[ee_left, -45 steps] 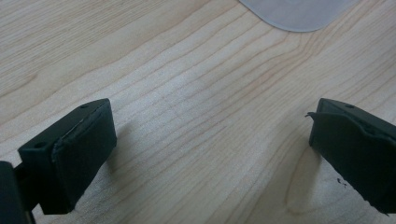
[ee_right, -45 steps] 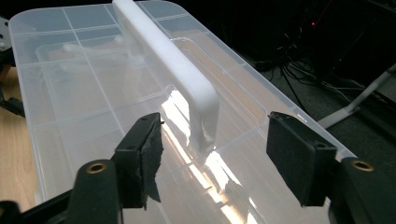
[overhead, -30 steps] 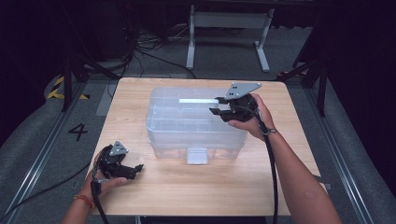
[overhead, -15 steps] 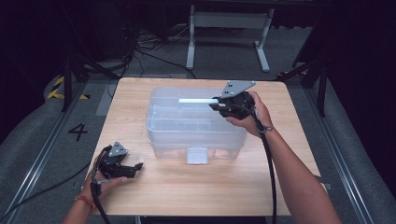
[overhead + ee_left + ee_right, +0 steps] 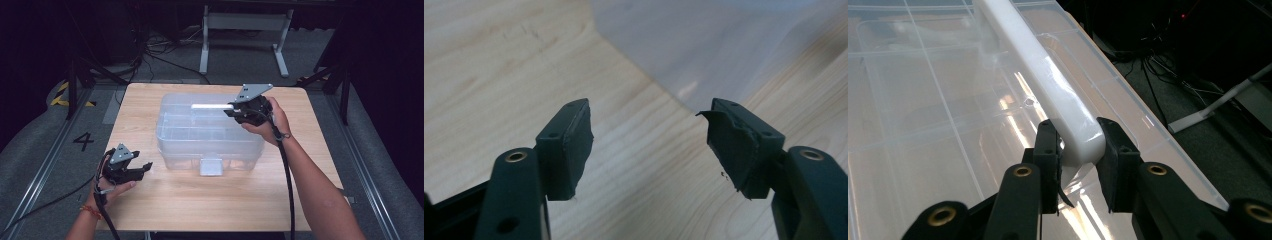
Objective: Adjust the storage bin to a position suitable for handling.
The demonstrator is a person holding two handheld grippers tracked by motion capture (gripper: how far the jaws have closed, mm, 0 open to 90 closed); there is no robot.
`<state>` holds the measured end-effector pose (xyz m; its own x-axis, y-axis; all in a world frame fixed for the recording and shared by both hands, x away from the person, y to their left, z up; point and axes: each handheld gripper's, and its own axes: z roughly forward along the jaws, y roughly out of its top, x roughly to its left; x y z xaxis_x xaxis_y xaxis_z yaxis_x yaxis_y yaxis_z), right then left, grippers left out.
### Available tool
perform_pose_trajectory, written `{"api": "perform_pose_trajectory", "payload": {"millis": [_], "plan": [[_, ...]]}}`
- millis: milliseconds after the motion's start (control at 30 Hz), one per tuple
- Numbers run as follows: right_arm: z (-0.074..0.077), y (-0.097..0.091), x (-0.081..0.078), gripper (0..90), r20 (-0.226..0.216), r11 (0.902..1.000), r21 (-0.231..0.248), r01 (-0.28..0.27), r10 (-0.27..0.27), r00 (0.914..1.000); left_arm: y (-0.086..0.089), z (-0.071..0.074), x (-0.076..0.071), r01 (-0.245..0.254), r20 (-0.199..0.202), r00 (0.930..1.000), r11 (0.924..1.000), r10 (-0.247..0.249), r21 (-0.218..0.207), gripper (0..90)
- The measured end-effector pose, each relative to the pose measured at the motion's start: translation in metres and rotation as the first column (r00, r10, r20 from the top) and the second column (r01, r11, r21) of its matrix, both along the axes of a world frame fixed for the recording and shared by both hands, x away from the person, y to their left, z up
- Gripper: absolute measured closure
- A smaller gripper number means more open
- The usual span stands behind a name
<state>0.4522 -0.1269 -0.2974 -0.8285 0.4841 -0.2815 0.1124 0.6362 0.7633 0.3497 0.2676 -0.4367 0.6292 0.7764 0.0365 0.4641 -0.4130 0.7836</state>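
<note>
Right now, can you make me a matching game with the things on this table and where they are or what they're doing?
Things:
1. right gripper
2. left gripper
3. clear plastic box
4. white handle

States:
A. in the middle of the table
B. jaws apart, nothing between them
C. clamped on the handle's end
D. pinched at one end

Pairs: 1-C, 2-B, 3-A, 4-D

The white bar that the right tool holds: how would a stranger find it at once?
On the wooden table stands a clear plastic box. Along its far top edge lies the white bar, clamped at one end by the right tool. It alone is opaque white.
</note>
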Motion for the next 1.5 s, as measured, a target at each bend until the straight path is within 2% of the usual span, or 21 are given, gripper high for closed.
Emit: {"api": "perform_pose_trajectory", "payload": {"millis": [33,67,133,267,667,1000,1167,1267,1300,1333,1367,1500], "plan": [[0.000,0.000,0.000,73.4,0.000,1.0000,0.000,0.000,0.000,1.0000,0.000,0.000,0.000,0.000,0.000,1.0000,1.0000,0.000,0.000,37.3],[0.001,0.000,0.000,73.5,-0.004,1.0000,0.001,-0.001,0.001,1.0000,-0.003,0.006,0.000,0.009,0.021,0.9997,1.0000,-0.009,0.004,37.3],[0.002,0.000,0.002,73.4,-0.008,0.9999,0.009,0.007,-0.007,0.9999,-0.005,0.010,0.000,0.022,0.037,0.9991,0.9997,-0.022,-0.009,41.7],[0.005,0.000,0.004,73.3,-0.020,0.9998,0.015,0.012,-0.012,0.9997,-0.010,0.018,-0.001,0.046,0.060,0.9972,0.9989,-0.045,-0.007,49.5],[0.010,-0.002,0.012,73.1,-0.050,0.9991,0.038,0.020,-0.018,0.9986,-0.018,0.028,0.000,0.092,0.080,0.9929,0.9949,-0.088,-0.042,66.1],[0.015,-0.001,0.018,72.7,-0.070,0.9981,0.047,0.039,-0.036,0.9969,-0.020,0.031,0.002,0.126,0.070,0.9899,0.9913,-0.123,-0.038,81.2],[0.018,0.000,0.020,72.6,-0.081,0.9983,0.039,0.044,-0.041,0.9959,-0.024,0.034,0.004,0.133,0.091,0.9875,0.9899,-0.129,-0.049,86.9],[0.019,0.000,0.021,72.5,-0.085,0.9982,0.036,0.048,-0.045,0.9954,-0.028,0.035,0.006,0.147,0.101,0.9850,0.9866,-0.140,-0.070,89.5],[0.019,0.000,0.021,72.5,-0.086,0.9982,0.034,0.050,-0.047,0.9952,-0.029,0.036,0.008,0.148,0.109,0.9845,0.9842,-0.137,-0.097,89.9],[0.019,0.000,0.021,72.5,-0.086,0.9982,0.034,0.050,-0.047,0.9952,-0.029,0.036,0.008,0.148,0.109,0.9845,0.9842,-0.137,-0.097,89.9],[0.019,0.001,0.021,72.5,-0.084,0.9983,0.030,0.050,-0.048,0.9953,-0.030,0.035,0.010,0.143,0.105,0.9859,0.9828,-0.131,-0.117,89.9],[0.020,0.001,0.021,72.5,-0.082,0.9981,0.029,0.054,-0.051,0.9953,-0.033,0.033,0.010,0.148,0.107,0.9850,0.9817,-0.136,-0.119,90.0]]}}
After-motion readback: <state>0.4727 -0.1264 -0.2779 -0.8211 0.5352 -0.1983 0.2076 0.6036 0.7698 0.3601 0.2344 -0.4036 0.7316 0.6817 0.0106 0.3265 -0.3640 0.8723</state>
